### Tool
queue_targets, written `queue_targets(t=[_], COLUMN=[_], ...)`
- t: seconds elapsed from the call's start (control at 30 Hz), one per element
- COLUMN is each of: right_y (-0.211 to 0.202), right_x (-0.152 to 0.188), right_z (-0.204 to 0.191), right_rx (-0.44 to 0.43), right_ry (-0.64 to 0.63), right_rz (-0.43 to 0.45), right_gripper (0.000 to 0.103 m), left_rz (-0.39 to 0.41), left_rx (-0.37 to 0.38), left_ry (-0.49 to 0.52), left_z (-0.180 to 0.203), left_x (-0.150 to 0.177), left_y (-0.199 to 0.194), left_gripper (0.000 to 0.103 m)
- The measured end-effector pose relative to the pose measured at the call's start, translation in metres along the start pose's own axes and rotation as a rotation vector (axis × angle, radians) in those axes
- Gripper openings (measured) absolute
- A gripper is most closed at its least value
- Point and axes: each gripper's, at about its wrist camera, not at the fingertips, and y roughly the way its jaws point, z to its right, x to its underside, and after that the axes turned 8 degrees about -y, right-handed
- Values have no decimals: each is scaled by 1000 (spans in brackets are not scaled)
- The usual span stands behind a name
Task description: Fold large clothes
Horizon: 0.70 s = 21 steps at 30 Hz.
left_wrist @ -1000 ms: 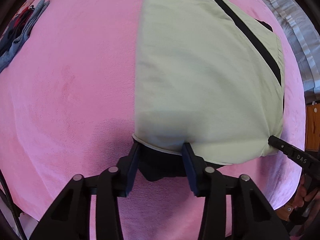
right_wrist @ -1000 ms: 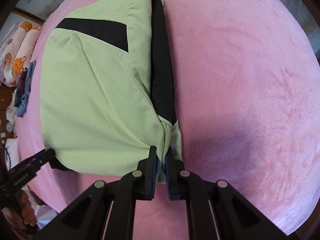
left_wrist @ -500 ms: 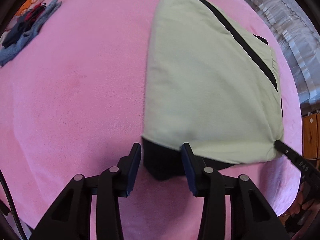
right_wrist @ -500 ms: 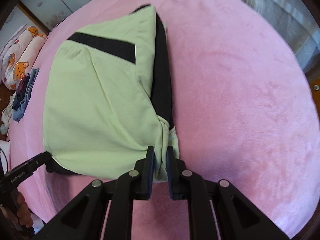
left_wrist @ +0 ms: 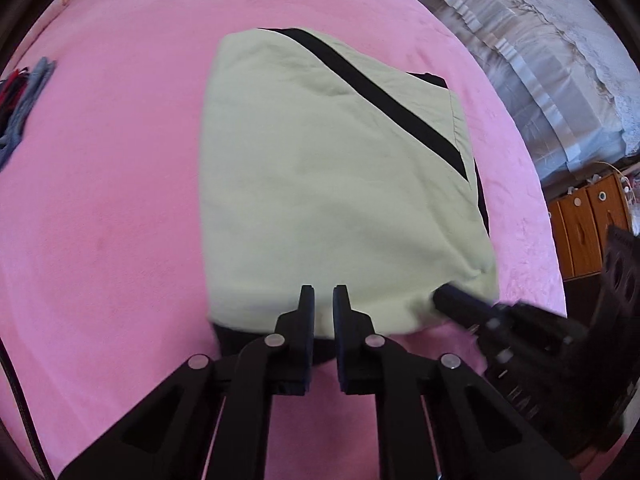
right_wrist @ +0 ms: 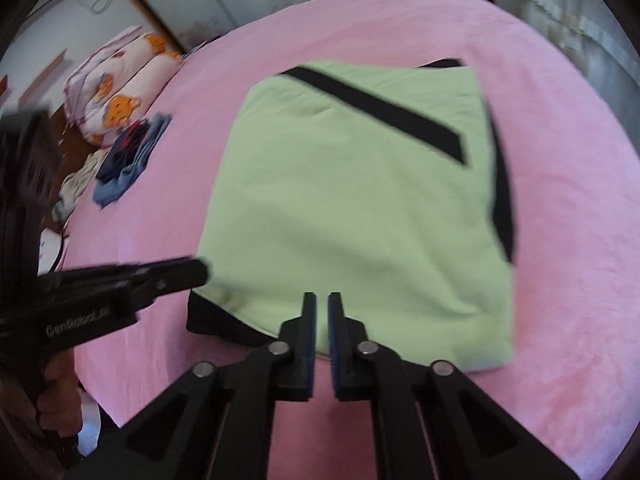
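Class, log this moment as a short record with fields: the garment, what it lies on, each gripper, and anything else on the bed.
garment: folded pale green garment with black stripe, lying flat
surface: pink blanket
left gripper: shut, empty, at garment's near edge
right gripper: shut, empty, over near edge
other: pile of clothes; bear-print pillows
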Motion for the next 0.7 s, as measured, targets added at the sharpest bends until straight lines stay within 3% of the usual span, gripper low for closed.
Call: queue_targets(t=[0.2, 0.33, 0.53, 0.7], right_y=[46, 64, 88, 101], right_x=[-19, -41, -84, -116], right_z=[7, 14, 25, 33], right_rx=[-75, -90, -81, -73], right_ry=[68, 106, 117, 142], right_rz=[-2, 20, 77, 127], right_gripper=[2, 2, 2, 2], left_rz=[-49, -34, 45, 52], left_rx=[33, 72, 67, 57], left_ry=[-7, -27, -6, -48], left_z=[-6, -7, 6, 9], left_x=[-28, -58, -116, -154], left_y=[42, 60, 69, 87], left_gripper=[6, 6, 6, 6])
